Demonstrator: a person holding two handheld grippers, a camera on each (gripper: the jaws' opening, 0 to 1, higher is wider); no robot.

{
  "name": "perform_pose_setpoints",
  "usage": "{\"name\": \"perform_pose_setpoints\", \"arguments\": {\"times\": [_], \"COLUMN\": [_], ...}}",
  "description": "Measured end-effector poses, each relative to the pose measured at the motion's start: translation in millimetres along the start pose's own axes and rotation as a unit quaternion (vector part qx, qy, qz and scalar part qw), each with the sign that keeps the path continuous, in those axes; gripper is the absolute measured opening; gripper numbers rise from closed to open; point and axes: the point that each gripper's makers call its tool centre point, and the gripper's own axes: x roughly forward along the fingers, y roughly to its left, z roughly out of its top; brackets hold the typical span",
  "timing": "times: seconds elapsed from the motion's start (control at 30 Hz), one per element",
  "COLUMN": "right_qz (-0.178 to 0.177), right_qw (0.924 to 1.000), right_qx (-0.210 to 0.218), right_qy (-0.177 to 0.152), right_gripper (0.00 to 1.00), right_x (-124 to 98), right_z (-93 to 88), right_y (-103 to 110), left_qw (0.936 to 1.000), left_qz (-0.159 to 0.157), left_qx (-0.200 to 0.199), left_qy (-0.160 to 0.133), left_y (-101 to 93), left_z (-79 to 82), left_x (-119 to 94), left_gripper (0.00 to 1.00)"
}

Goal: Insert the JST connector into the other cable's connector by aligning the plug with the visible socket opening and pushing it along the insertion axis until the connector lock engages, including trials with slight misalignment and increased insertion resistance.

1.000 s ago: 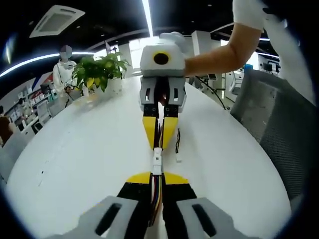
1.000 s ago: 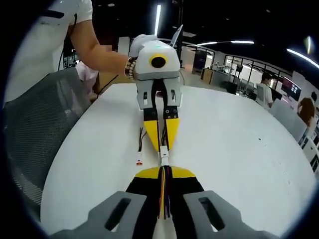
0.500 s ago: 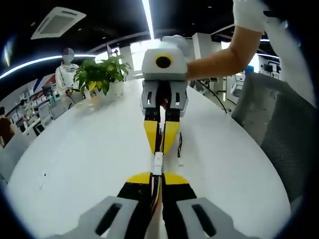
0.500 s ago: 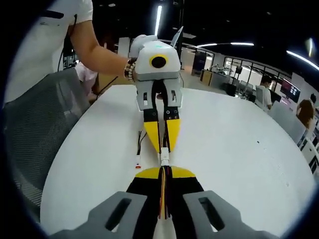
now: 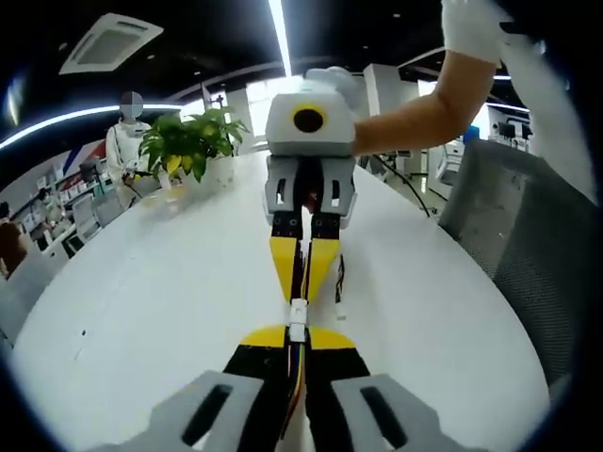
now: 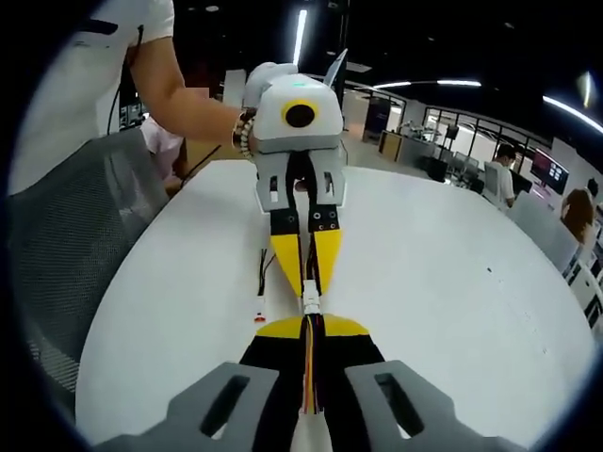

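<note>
Above a white round table (image 5: pixel 141 301), we hold our two grippers nose to nose, yellow tips almost meeting. From the left gripper view, the left gripper (image 5: pixel 296 341) rises from the bottom, its jaws pressed closed on a bundle of coloured wires (image 5: pixel 298 363). At their tips sits a small white JST connector (image 5: pixel 297 318). Facing it, the right gripper (image 5: pixel 303 282) is also closed, pinching the other cable (image 5: pixel 301 254), whose dark wires run back between its jaws. The right gripper view mirrors this: the white connector pair (image 6: pixel 311 303) lies between the right gripper's (image 6: pixel 311 327) own tips and the left gripper's (image 6: pixel 308 282) opposite tips. The two white housings appear to touch or sit partly seated; we cannot tell whether the lock has caught.

A spare lead with a small white plug (image 5: pixel 339 303) lies on the table beside the grippers. A potted plant (image 5: pixel 188 141) stands farther back, and a grey mesh chair (image 5: pixel 528 254) sits at the table's edge.

We judge these parts feather-light, the wires limp and the plastic housings small, stiff and slippery, with a thin latch that could snap if forced askew. Holding the wires just behind each housing, as now, seems best, since a grip farther back would let the cable buckle under the push.
</note>
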Motion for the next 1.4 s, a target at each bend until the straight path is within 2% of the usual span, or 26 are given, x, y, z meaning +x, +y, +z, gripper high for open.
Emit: {"name": "perform_pose_setpoints", "arguments": {"times": [0.47,0.7,1.03,1.27,1.4], "right_qz": [-0.001,-0.002,0.001,-0.003,-0.006], "right_qw": [0.9999,0.9999,0.9998,0.9995,0.9993], "right_qx": [0.012,0.017,0.006,0.022,0.025], "right_qy": [0.007,-0.002,0.018,0.022,0.026], "right_gripper": [0.01,0.01,0.03,0.03,0.04], "right_x": [3.6,3.7,15.0,15.9,17.6], "right_z": [-7.0,-11.2,-37.1,-47.2,-50.9], "right_y": [-2.2,-5.4,-13.0,-19.6,-20.5], "left_qw": [1.0,0.9999,0.9996,0.9989,0.9988], "left_qz": [-0.004,-0.006,-0.007,0.004,0.006], "left_qx": [-0.007,-0.009,-0.014,-0.029,-0.037], "left_qy": [0.0,-0.003,0.025,0.037,0.033], "left_y": [2.4,7.0,6.3,13.9,15.3], "left_z": [-5.1,-9.6,-25.4,-34.3,-34.6], "left_x": [4.7,7.8,28.4,28.8,28.1], "left_gripper": [0.0,0.0,0.0,0.03,0.04]}}
